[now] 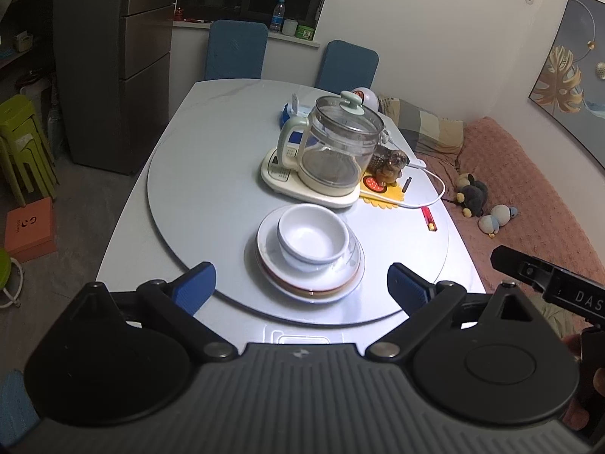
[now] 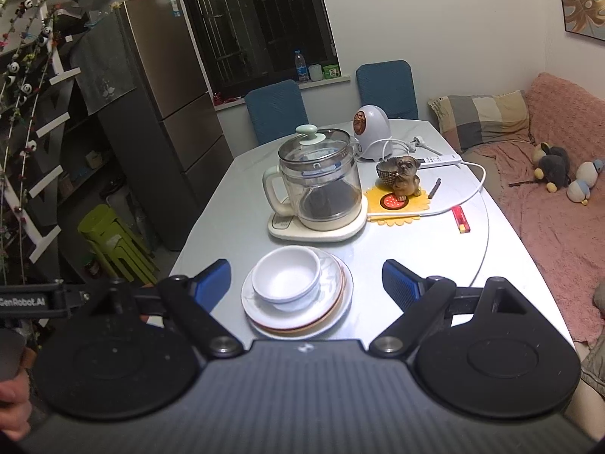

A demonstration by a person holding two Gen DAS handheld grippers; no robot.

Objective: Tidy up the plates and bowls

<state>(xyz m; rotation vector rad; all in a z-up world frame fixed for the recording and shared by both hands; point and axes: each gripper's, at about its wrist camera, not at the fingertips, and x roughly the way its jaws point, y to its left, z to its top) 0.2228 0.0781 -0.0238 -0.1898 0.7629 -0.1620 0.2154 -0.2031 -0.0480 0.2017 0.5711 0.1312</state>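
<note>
Left wrist view: white bowls (image 1: 313, 237), nested, sit on a stack of plates (image 1: 310, 287), white over a brown-rimmed one, near the table's (image 1: 211, 121) front edge before the glass kettle (image 1: 336, 147). Left gripper (image 1: 301, 283) and right gripper (image 2: 306, 282) both stand apart, empty.

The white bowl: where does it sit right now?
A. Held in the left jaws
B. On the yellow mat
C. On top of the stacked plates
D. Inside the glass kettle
C: the white bowl rests on the stacked plates, clear of both open grippers.
</note>
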